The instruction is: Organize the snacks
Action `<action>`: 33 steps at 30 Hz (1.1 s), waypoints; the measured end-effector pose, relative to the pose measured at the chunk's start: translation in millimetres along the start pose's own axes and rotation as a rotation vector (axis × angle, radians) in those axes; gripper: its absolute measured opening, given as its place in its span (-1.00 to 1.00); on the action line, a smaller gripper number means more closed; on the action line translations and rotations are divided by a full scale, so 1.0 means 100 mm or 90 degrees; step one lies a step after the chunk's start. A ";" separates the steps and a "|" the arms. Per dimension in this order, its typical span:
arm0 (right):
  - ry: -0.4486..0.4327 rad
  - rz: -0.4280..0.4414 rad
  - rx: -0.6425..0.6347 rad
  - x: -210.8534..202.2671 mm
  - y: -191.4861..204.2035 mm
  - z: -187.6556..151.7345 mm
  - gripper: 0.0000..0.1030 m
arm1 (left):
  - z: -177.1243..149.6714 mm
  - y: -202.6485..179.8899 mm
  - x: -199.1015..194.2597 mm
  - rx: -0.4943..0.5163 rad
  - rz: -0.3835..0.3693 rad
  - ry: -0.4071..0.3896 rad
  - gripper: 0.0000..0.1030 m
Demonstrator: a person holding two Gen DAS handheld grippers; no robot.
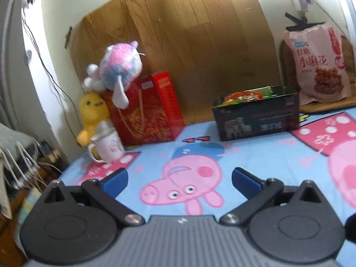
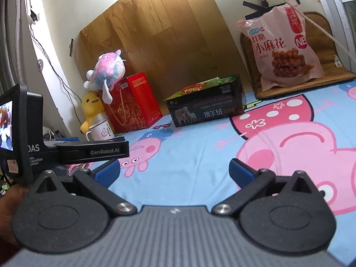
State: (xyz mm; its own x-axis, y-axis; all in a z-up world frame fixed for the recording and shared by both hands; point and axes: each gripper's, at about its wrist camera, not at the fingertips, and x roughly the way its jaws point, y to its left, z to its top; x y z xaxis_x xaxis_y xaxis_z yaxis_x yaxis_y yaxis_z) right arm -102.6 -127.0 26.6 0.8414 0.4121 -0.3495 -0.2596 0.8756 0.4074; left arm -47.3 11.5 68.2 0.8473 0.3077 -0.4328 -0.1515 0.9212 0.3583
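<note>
A black open box [image 1: 258, 118] holding several snack packets [image 1: 247, 95] stands at the back of the cartoon pig cloth; it also shows in the right wrist view [image 2: 207, 106]. A large pink snack bag [image 1: 320, 64] leans on a wooden board at the back right, also in the right wrist view [image 2: 282, 46]. My left gripper [image 1: 179, 181] is open and empty, low over the cloth, well short of the box. My right gripper [image 2: 174, 171] is open and empty too. The left gripper's body [image 2: 66, 151] shows at the left of the right wrist view.
A red gift box [image 1: 146, 109] stands at the back left with a pink plush toy [image 1: 118, 66] on top. A yellow plush duck [image 1: 91, 115] and a white mug [image 1: 106, 142] sit beside it. The table's left edge [image 1: 66, 166] drops off to cables.
</note>
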 end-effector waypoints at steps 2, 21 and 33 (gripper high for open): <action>0.006 0.002 0.002 0.03 0.00 -0.01 1.00 | -0.02 -0.01 0.02 0.014 0.018 -0.007 1.00; 0.043 0.007 0.023 0.22 -0.10 -0.07 1.00 | -0.10 0.01 0.27 0.043 0.059 0.007 1.00; 0.051 0.008 0.029 0.25 -0.11 -0.08 1.00 | -0.11 0.03 0.29 0.051 0.066 -0.001 1.00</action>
State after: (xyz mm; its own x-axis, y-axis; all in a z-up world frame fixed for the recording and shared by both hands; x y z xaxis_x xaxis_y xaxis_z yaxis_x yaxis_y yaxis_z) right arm -82.4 -124.7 6.5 0.7972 0.4437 -0.4095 -0.2472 0.8586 0.4490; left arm -29.2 25.4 47.4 0.8299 0.4002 -0.3887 -0.1975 0.8623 0.4662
